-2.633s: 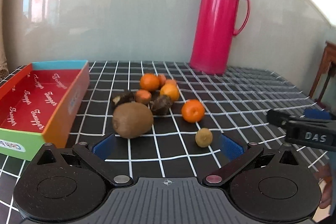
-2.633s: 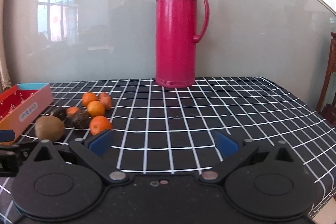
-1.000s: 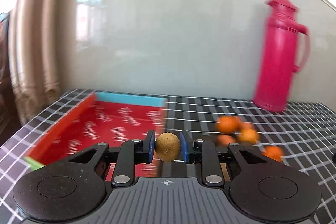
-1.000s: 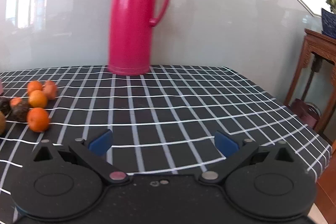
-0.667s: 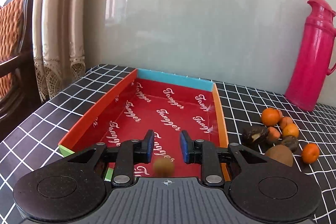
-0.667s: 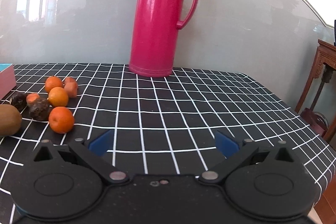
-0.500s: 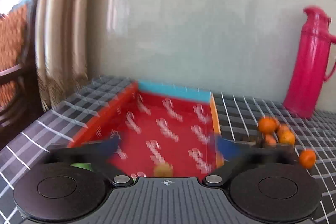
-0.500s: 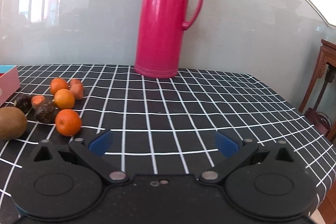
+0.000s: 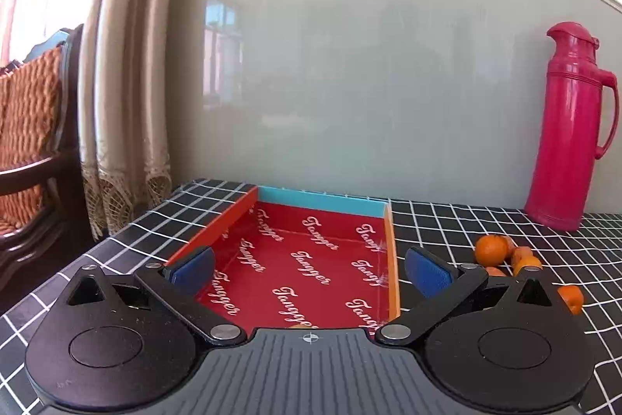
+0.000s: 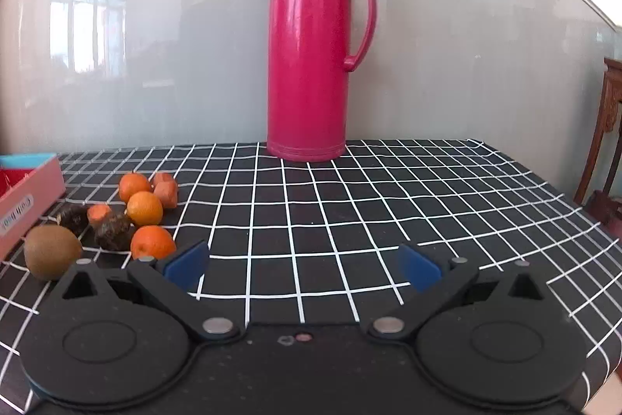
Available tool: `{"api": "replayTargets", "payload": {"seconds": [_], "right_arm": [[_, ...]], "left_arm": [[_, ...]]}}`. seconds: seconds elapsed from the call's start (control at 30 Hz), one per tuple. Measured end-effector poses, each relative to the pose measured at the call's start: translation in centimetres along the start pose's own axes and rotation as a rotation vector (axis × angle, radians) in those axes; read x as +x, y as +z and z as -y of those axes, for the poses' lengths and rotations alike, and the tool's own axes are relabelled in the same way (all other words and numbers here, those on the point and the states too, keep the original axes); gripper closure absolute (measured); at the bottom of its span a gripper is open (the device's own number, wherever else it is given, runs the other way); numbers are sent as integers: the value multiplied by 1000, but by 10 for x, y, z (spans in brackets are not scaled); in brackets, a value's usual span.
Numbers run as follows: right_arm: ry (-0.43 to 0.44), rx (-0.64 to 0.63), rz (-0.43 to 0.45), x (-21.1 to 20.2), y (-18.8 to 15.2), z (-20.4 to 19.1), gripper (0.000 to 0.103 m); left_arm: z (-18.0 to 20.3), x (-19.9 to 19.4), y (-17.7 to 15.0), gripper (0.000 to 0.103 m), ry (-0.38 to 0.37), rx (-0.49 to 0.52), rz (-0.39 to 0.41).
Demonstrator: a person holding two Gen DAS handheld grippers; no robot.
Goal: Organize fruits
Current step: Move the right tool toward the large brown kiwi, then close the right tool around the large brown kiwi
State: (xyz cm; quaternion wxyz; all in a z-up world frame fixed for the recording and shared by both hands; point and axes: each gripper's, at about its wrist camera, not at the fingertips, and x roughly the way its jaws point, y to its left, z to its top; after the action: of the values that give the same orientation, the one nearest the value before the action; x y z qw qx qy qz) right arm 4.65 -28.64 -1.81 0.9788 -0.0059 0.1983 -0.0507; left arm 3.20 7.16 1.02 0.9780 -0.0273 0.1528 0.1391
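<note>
**Left hand-held gripper spread wide over the box, fruit pile waiting**

Hung the left hand-held gripper (image 9: 309, 269) above the red-lined box (image 9: 322, 209) near the desk's left edge, jaws fully apart and gripping nothing — a posture suited to letting fruit fall inside the walls rather than onto the cloth. Glimpsed only a sliver of something brownish (image 9: 298, 326) at the box's near end, mostly hidden under the gripper body; too little shown to name it.

Left the remaining fruit clustered on the checked desk (image 10: 350, 220) just beside the box's right wall: a kiwi (image 10: 52, 251) nearest the front edge, three mandarins (image 10: 144, 208), two dark lumpy fruits (image 10: 112, 230) and some orange-red pieces (image 10: 165, 191) among them. Kept close to the box, presumably for short carries.

Held the right hand-held gripper (image 10: 303, 265) low over bare cloth, equally wide and empty, angled toward the pink thermos (image 10: 315, 45) at the back edge — clear of the pile, probably to leave the left side room to work.
</note>
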Motion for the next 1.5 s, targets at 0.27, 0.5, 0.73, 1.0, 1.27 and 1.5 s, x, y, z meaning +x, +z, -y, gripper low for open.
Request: {"api": "replayTargets", "payload": {"seconds": [0.27,0.5,0.73,1.0,1.27,1.5], "right_arm": [[86,126,53,-2,-2,-3,0],[97,-55,-2,3,-1,-53,0],[124,-134,-13,9,-3,-97,0],[225,-157,-22,16,-6,-141,0],[263,-173,-50,27,-9,-172,4],[287,-172,-100,41,-11,-188,15]], "left_arm": [[-6,-5,0,0,77,-13,38],[-18,-5,0,0,54,-9,11],[-35,-5,0,0,10,-6,-33],[-73,-2,-7,0,39,-41,-90],[-95,1,-15,0,19,-4,-133],[-108,-10,-13,0,24,-13,-75]]}}
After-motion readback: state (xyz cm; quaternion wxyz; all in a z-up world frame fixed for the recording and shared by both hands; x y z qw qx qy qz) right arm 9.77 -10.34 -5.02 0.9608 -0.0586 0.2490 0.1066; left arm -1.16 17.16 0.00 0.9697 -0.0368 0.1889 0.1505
